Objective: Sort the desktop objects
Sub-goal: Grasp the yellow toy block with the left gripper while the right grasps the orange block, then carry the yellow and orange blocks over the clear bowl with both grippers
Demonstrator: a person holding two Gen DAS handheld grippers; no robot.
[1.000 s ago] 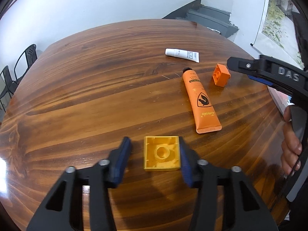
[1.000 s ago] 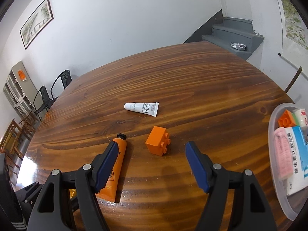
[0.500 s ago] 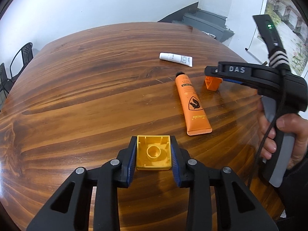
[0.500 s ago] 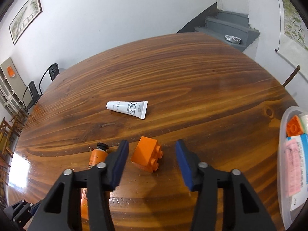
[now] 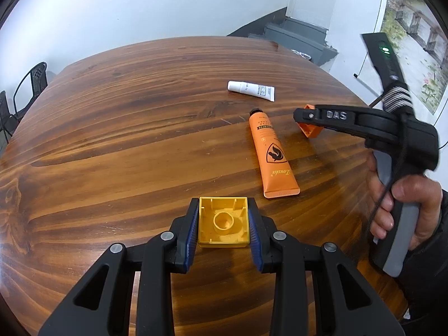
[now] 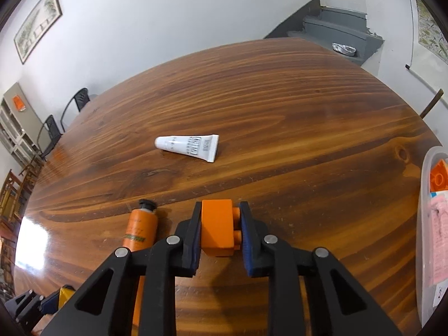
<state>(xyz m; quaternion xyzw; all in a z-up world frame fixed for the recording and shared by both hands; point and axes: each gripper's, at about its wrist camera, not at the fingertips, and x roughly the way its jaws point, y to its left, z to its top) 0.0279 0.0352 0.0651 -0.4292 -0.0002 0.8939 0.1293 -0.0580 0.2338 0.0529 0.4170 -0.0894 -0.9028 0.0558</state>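
In the left wrist view, lower centre, the left gripper (image 5: 224, 224) is clamped on the yellow block (image 5: 223, 221), resting on the table (image 5: 112, 140). In the right wrist view, lower centre, the right gripper's (image 6: 219, 228) jaws are closing on the orange block (image 6: 217, 228). Both grasps done; next, lift and carry to the bin (image 6: 425, 224) at right, probably.

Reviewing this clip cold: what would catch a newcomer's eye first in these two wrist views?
Two bright blocks, each between blue-padded jaws: the left gripper clamps a yellow block, hollow side up, while the right gripper is closing on an orange block lying with its studs sideways. On the wooden table beyond lie an orange tube and a white tube.
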